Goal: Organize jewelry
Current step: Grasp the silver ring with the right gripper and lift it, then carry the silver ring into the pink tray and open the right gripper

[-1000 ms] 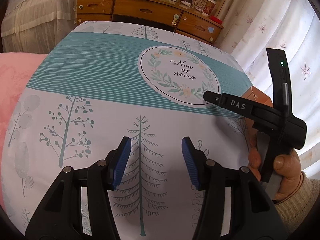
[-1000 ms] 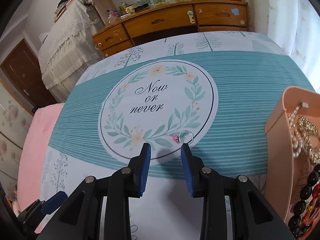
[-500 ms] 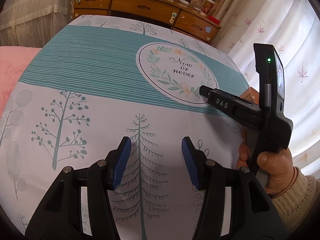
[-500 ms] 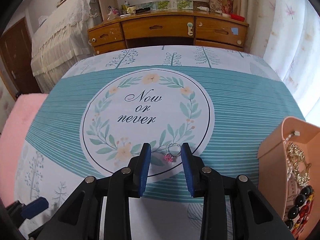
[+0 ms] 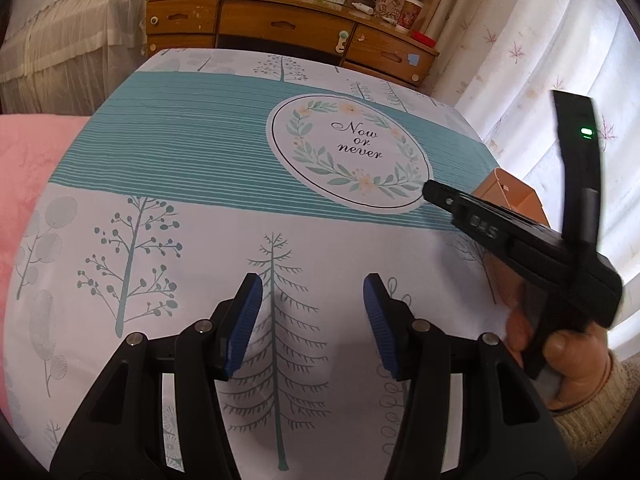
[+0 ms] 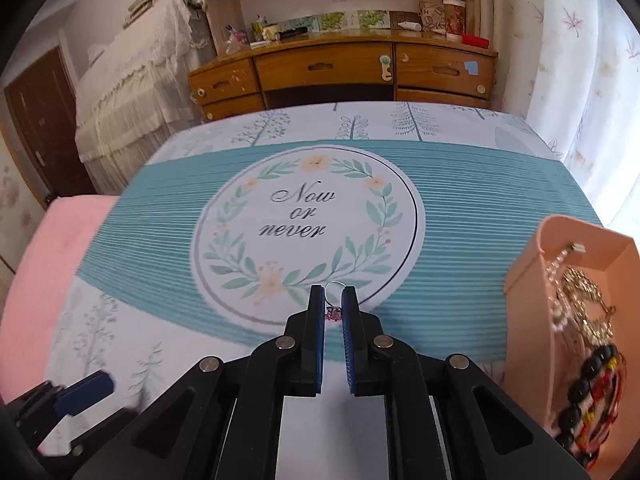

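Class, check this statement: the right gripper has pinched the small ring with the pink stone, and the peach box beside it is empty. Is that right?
Not quite. The right gripper does pinch the ring, but the peach box is not empty: the right wrist view shows a pearl strand, a gold chain and a black bead bracelet inside.

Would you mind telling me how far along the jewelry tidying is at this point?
Done: the peach box already holds a pearl strand, a gold chain and black beads. In hand: the right gripper is shut on the pink-stoned ring. Left: carrying that ring to the box. The left gripper is open and empty above the tablecloth.
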A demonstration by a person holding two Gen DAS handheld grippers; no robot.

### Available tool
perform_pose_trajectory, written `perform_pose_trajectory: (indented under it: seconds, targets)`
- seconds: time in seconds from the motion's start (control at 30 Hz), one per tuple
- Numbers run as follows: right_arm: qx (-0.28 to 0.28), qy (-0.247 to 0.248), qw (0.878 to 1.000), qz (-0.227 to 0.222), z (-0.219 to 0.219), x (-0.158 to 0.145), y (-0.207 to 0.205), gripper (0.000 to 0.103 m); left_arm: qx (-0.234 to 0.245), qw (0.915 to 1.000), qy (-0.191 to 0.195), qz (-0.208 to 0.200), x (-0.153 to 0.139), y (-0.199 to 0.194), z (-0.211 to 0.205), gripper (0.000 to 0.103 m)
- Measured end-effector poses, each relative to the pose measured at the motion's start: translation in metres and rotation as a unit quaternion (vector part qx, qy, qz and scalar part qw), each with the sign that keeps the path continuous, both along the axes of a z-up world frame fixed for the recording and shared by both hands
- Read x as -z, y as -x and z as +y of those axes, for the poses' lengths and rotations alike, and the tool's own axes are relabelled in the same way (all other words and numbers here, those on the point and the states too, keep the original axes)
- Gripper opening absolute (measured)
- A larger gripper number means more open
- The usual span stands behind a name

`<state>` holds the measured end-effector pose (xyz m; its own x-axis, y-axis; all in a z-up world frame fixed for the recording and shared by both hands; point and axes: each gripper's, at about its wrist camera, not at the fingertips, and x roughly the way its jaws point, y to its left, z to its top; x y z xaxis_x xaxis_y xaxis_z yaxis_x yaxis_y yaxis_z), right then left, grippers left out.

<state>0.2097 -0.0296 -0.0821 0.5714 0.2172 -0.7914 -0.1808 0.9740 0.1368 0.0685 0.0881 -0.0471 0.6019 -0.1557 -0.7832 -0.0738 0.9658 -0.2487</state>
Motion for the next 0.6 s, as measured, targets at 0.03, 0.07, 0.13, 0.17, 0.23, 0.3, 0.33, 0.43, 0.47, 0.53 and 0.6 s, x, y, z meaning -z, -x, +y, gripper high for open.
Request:
perform_pose_trajectory:
  seconds: [0.03, 0.07, 0.13, 0.17, 0.23, 0.3, 0.33, 0.43, 0.47, 0.53, 0.6]
  targets:
    - [-0.001, -0.009, 1.0, -0.005, -0.004, -0.006, 0.009, 0.008, 0.004, 1.0, -0.004, -0.001, -0.002, 0.002, -0.003, 0.05]
    - [-0.003, -0.022, 1.0, -0.01, -0.011, -0.013, 0.02, 0.008, 0.008, 0.9999, -0.008, -0.003, -0.004, 0.004, -0.007, 0.05]
    - [-0.005, -0.039, 0.999, -0.017, -0.021, -0.023, 0.036, 0.008, 0.016, 0.9998, -0.014, -0.004, -0.008, 0.006, -0.014, 0.05]
    - [-0.005, -0.049, 0.999, -0.02, -0.029, -0.029, 0.046, 0.008, 0.02, 0.9996, -0.016, -0.005, -0.01, 0.008, -0.018, 0.05]
    - [-0.002, -0.062, 0.998, -0.028, -0.046, -0.041, 0.065, 0.008, 0.029, 0.9993, -0.021, -0.009, -0.015, 0.01, -0.027, 0.05]
    - [0.0, -0.073, 0.997, -0.039, -0.063, -0.052, 0.083, 0.008, 0.038, 0.9989, -0.026, -0.015, -0.02, 0.012, -0.036, 0.05]
    - [0.003, -0.075, 0.996, -0.044, -0.069, -0.056, 0.089, 0.008, 0.042, 0.9986, -0.028, -0.017, -0.023, 0.014, -0.041, 0.05]
    - [0.017, -0.073, 0.995, -0.069, -0.096, -0.072, 0.115, 0.008, 0.058, 0.9975, -0.034, -0.022, -0.031, 0.017, -0.057, 0.05]
    - [0.024, -0.067, 0.995, -0.076, -0.104, -0.075, 0.122, 0.008, 0.063, 0.9971, -0.036, -0.022, -0.033, 0.017, -0.063, 0.05]
    - [0.037, -0.063, 0.994, -0.085, -0.12, -0.08, 0.132, 0.008, 0.073, 0.9963, -0.039, -0.023, -0.035, 0.019, -0.072, 0.05]
    - [0.055, -0.071, 0.992, -0.086, -0.141, -0.081, 0.139, 0.008, 0.08, 0.9955, -0.043, -0.024, -0.039, 0.021, -0.084, 0.05]
